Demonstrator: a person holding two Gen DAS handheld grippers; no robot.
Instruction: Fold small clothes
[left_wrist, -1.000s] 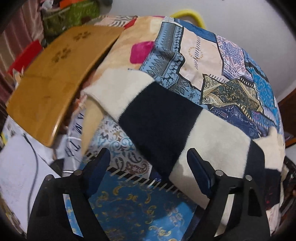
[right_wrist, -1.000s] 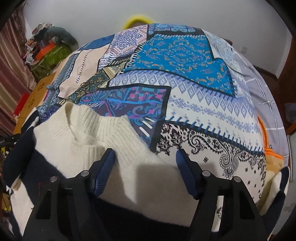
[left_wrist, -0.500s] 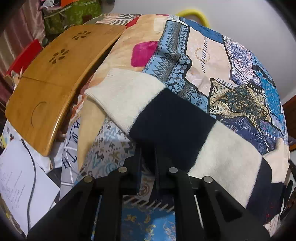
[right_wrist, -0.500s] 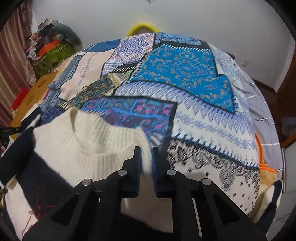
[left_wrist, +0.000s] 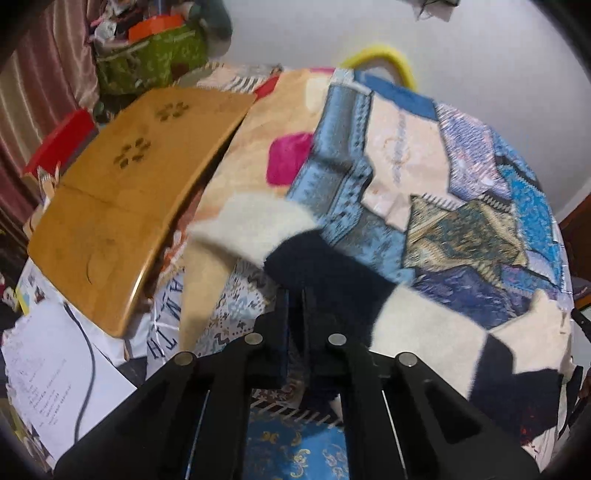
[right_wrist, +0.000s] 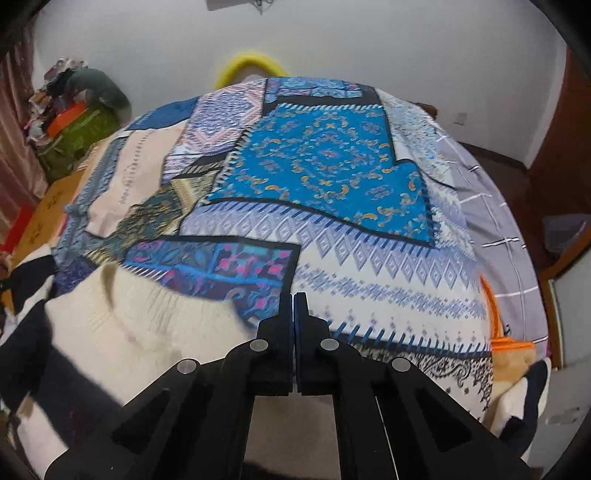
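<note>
Folding barely begun: cream-and-navy striped knitted sweater (left_wrist: 424, 325) lies spread on the patchwork-quilted bed (right_wrist: 332, 177); left hand-held gripper (left_wrist: 294, 295) is clamped on its navy band, right hand-held gripper (right_wrist: 294, 299) pinched closed at its cream edge.

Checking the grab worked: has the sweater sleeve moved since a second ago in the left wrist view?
Yes. The sleeve's cuff end has shifted toward the pink patch on the bedspread.
</note>
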